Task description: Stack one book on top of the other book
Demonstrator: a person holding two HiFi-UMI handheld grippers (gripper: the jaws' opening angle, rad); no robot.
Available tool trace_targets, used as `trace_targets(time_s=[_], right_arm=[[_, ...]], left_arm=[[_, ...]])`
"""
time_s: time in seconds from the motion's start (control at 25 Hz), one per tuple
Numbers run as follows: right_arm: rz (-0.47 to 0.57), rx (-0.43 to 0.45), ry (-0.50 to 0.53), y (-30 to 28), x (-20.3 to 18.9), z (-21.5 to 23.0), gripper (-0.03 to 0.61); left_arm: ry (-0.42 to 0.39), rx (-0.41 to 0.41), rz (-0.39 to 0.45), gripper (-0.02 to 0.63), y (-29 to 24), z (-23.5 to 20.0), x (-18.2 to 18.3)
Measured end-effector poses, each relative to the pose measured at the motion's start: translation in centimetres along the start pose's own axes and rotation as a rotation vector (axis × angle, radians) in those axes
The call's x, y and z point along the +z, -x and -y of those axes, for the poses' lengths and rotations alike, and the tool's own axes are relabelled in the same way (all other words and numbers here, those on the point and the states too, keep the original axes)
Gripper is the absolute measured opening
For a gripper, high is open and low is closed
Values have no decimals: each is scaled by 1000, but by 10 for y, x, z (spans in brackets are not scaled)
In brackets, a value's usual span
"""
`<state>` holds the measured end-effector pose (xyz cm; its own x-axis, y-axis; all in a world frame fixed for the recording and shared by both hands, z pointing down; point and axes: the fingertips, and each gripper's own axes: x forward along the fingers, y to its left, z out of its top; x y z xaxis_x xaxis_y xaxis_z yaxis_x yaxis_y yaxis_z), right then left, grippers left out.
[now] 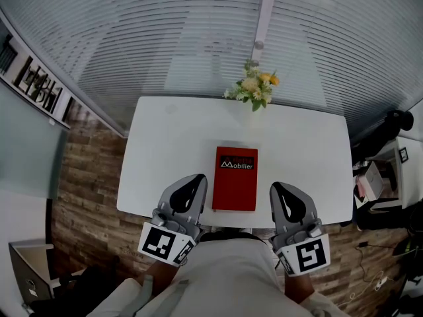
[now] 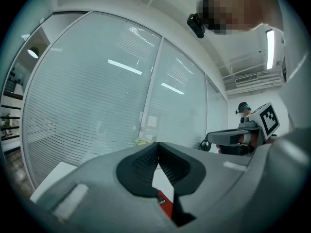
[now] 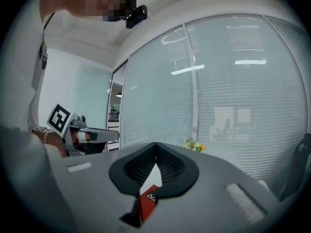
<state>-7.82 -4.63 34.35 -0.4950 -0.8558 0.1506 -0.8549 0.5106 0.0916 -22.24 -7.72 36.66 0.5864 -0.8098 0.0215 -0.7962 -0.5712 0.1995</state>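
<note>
A red book [image 1: 235, 178] with white lettering lies flat on the white table [image 1: 165, 137], near its front edge. Only this one cover shows; whether another book lies beneath it I cannot tell. My left gripper [image 1: 197, 177] hovers just left of the book, jaws shut and empty. My right gripper [image 1: 277, 187] hovers just right of it, also shut and empty. In the left gripper view the closed gripper [image 2: 158, 147] leaves a sliver of the red book [image 2: 166, 205] showing below. The right gripper view shows its closed gripper [image 3: 156, 147] over the book [image 3: 148, 200].
A small bunch of yellow and white flowers [image 1: 253, 88] stands at the table's far edge, before a glass wall with blinds. Wooden floor surrounds the table. Boxes and clutter [image 1: 380, 177] sit to the right. The person's torso fills the bottom of the head view.
</note>
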Motion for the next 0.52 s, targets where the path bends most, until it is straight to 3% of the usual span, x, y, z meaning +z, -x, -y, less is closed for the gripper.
trace_targets(time_s=[0.52], right_arm=[[1, 0, -1, 0, -1, 1, 5]], left_arm=[[8, -2, -3, 6, -2, 2, -1]])
